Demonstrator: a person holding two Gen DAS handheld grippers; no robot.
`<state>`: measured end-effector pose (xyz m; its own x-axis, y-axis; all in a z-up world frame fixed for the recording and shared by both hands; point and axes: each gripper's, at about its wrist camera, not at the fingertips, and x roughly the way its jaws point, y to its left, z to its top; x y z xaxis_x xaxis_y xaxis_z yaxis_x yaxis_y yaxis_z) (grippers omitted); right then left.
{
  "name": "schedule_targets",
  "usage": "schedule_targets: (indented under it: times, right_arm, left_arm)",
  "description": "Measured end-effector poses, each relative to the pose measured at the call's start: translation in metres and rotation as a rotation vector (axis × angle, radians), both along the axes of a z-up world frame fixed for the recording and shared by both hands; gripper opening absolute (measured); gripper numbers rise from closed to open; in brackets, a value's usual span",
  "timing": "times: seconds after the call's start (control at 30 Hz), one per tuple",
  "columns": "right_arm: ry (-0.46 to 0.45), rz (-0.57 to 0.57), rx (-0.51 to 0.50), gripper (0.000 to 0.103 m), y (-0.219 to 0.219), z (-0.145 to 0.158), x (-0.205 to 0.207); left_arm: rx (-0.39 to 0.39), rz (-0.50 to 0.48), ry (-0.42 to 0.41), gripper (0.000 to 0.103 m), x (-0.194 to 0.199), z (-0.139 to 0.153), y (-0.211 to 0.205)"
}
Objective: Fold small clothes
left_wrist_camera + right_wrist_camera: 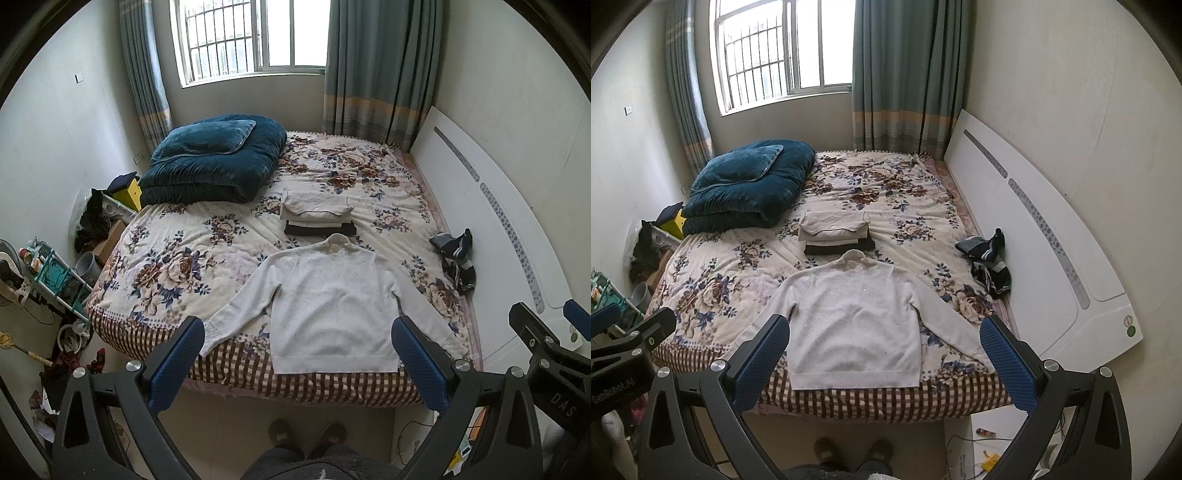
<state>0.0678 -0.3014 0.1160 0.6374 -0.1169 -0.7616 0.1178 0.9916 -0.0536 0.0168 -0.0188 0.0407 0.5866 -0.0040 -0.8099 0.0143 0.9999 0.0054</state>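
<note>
Your left gripper [295,360] hangs over the foot of the bed with its blue pads [176,363] spread wide and nothing between them; your right gripper [882,356] does the same beside it, jaws wide apart and empty. Both are held clear above the bedding, touching no cloth. Just beyond them, the white sweater [332,314] lies flat on the floral bedspread [177,254], hem toward you at the checked border, both sleeves angled outward and down (the collar points toward the window). Right behind the collar sits a stack of folded clothes [317,216], cream pieces over a dark one. Off to the right, near the white headboard [1034,236], a crumpled dark striped garment [988,264] lies apart from the sweater. At the far left corner rests a folded teal quilt [214,162].
</note>
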Motion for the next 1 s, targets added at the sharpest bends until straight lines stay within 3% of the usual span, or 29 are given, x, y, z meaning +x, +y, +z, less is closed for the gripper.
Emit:
schedule_targets:
  times: [0.33, 0.5, 0.6, 0.73, 0.87, 0.93, 1.0]
  right_arm:
    - [0.002, -0.007, 0.004, 0.103, 0.001, -0.001, 0.003]
    - [0.016, -0.080, 0.038, 0.103, -0.017, -0.018, 0.027]
    - [0.064, -0.183, 0.064, 0.103, -0.050, -0.053, 0.048]
    - [0.156, -0.368, 0.133, 0.103, -0.121, -0.127, 0.064]
    - [0.276, -0.551, 0.214, 0.092, -0.210, -0.221, 0.074]
    - [0.330, -0.624, 0.236, 0.080, -0.256, -0.270, 0.071]
    - [0.382, -0.697, 0.256, 0.079, -0.301, -0.320, 0.074]
  left_arm:
    - [-0.002, 0.001, -0.004, 0.103, 0.000, 0.002, -0.001]
    - [0.050, 0.035, -0.104, 0.103, 0.028, 0.000, -0.009]
    - [0.088, 0.049, -0.155, 0.103, 0.056, -0.021, -0.014]
    - [0.119, 0.049, -0.128, 0.103, 0.099, -0.085, -0.011]
    - [0.165, 0.060, -0.010, 0.103, 0.150, -0.156, -0.030]
    - [0.241, 0.072, 0.069, 0.103, 0.176, -0.196, -0.044]
    - [0.277, 0.081, 0.126, 0.103, 0.194, -0.232, -0.057]
